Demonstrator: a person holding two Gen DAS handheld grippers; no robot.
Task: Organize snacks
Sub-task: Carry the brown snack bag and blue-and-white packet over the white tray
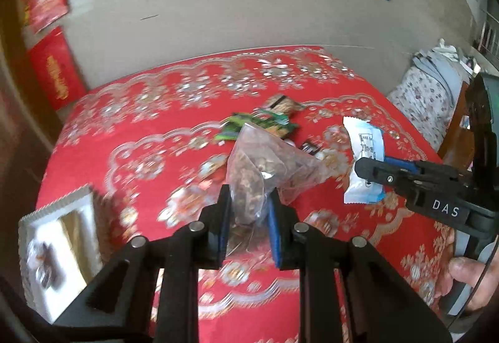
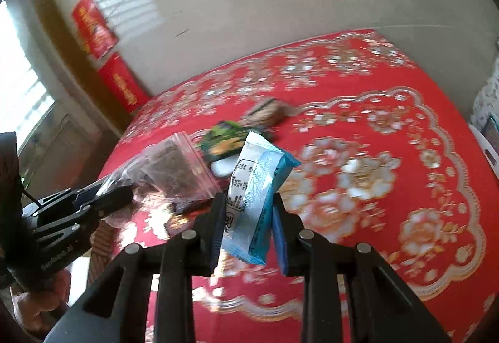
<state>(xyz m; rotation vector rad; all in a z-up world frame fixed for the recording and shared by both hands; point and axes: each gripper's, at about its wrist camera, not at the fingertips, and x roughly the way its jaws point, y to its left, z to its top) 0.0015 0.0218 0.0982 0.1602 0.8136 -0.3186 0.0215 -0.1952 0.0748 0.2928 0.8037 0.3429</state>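
So both grippers are loaded up here. The left gripper point(image 1: 249, 218), bottom centre of its own view, is clamped tight on a clear zip bag point(image 1: 265, 168) stuffed with brown bits, and the bag sticks up past the fingertips, lifted clear of the red floral tablecloth point(image 1: 156, 130). The right gripper point(image 2: 246, 224) is pinched on a blue-and-white snack packet point(image 2: 255, 187), jaws only a little apart with the wrapper wedged between the blue pads point(image 2: 280, 237) (printed side faces the camera). In the left view that packet shows at centre right, gripped near its lower end.

Left on the cloth near mid-frame: 1 green packet point(image 1: 259, 124) and a brownish one point(image 1: 280, 104) just behind it, both blurry. A silver-edged packet point(image 1: 59, 246) lies at lower left of the left view.
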